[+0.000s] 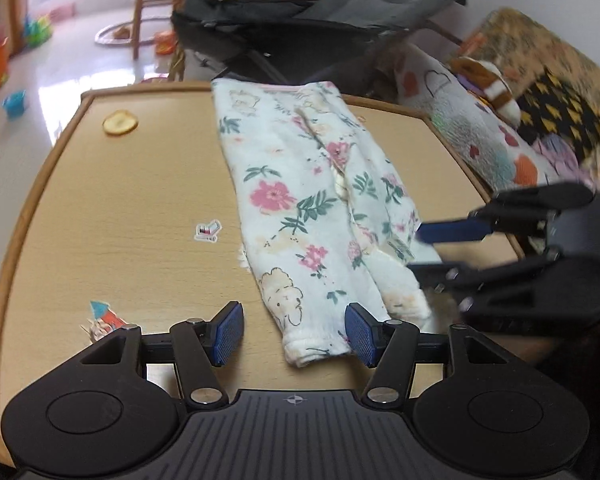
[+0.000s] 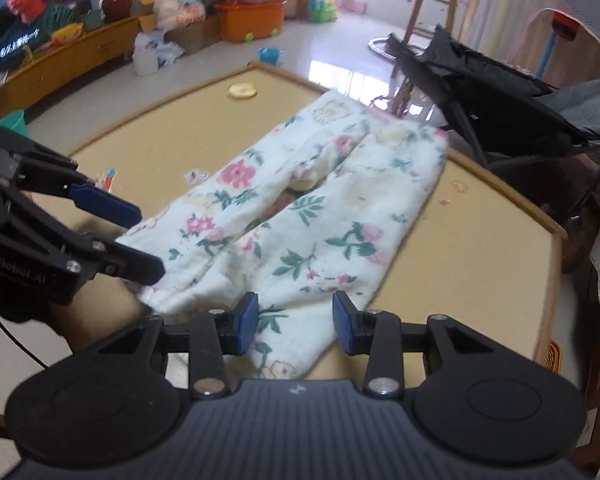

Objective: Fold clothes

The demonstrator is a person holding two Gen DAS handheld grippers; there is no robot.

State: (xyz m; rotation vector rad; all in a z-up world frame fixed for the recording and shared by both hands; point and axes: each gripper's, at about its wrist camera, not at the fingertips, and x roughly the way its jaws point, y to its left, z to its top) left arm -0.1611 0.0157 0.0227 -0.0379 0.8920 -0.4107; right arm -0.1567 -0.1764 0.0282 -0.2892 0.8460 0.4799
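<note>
White floral trousers lie flat on the wooden table, waistband at the far edge and both leg cuffs towards me. My left gripper is open, and one cuff lies between its blue pads without being pinched. In the right wrist view the trousers spread in a V. My right gripper is open low over the other leg's cuff, with cloth lying between its pads. Each gripper shows in the other's view: the right gripper at the right, the left gripper at the left.
A round yellow slice and small stickers sit on the table left of the trousers. A black folded chair stands beyond the far edge. A sofa with patterned blankets runs along the right. Toys and an orange bin are on the floor.
</note>
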